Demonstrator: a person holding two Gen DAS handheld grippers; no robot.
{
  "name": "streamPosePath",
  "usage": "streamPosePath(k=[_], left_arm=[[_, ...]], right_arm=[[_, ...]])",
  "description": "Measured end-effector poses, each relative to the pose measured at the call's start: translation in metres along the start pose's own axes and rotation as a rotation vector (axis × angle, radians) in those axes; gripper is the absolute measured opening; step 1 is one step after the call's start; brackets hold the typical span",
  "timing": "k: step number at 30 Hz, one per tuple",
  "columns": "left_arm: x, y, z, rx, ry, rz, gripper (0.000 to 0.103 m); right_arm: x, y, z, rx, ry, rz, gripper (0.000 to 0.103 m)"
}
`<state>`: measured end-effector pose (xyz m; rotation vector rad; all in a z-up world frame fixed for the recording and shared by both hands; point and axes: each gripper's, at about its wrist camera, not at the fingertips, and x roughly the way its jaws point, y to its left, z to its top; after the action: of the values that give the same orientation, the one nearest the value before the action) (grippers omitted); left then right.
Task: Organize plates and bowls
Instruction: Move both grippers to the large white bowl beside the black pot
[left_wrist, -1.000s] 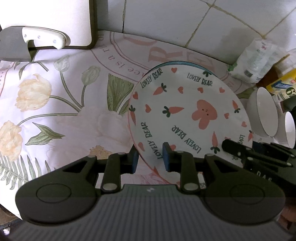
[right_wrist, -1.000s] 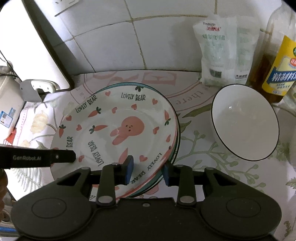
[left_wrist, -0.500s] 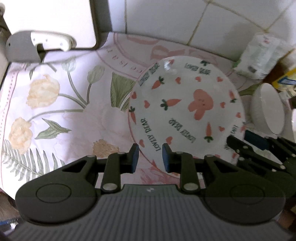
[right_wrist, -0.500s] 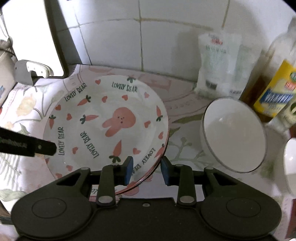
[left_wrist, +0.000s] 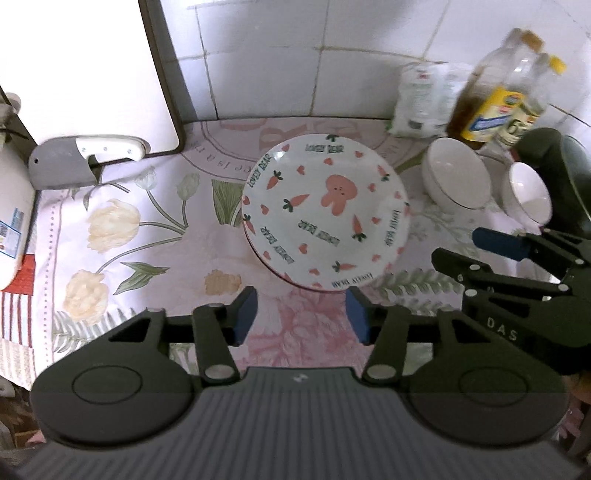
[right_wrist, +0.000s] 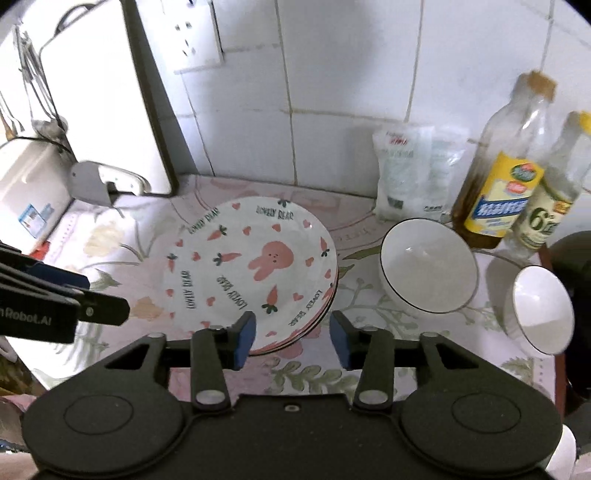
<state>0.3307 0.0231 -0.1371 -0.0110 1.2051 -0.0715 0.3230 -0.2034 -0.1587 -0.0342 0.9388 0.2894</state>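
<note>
Both of your grippers are off the plate stack, their fingers spreading with nothing between them.

Your left gripper (left_wrist: 301, 314) and right gripper (right_wrist: 291, 334), which a second ago held the plate rim, now hang above the worktop (left_wrist: 155, 243), jaws opening and empty. Just beyond, the rabbit-print plate (right_wrist: 251, 269) lies on top of the plate stack (right_wrist: 317, 321) on the flowered cloth. To its right stand a large white bowl (right_wrist: 428, 269) and a smaller bowl (right_wrist: 539, 310), both empty. Bottles (right_wrist: 498, 177) and a bag (right_wrist: 410, 173) stand against the tiles.
</note>
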Motion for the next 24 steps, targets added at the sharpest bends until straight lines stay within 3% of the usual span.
streamPosePath(k=[2,7,11,24], left_arm=[[-0.016,-0.006,-0.007,0.019,-0.015,-0.004,0.066],[-0.050,-0.015,-0.028,0.071,-0.045,0.010,0.085],[-0.075,-0.021,-0.043,0.102,-0.075,0.030,0.086],[-0.132,-0.054,-0.089,0.166,-0.122,-0.022,0.087]], right_arm=[[-0.017,0.004,-0.005,-0.002,-0.018,-0.002,0.065],[-0.064,0.013,-0.021,0.009,-0.105,0.025,0.076],[-0.094,0.017,-0.035,0.008,-0.162,-0.033,0.089],[-0.176,-0.009,-0.092,0.084,-0.208,-0.178,0.090]])
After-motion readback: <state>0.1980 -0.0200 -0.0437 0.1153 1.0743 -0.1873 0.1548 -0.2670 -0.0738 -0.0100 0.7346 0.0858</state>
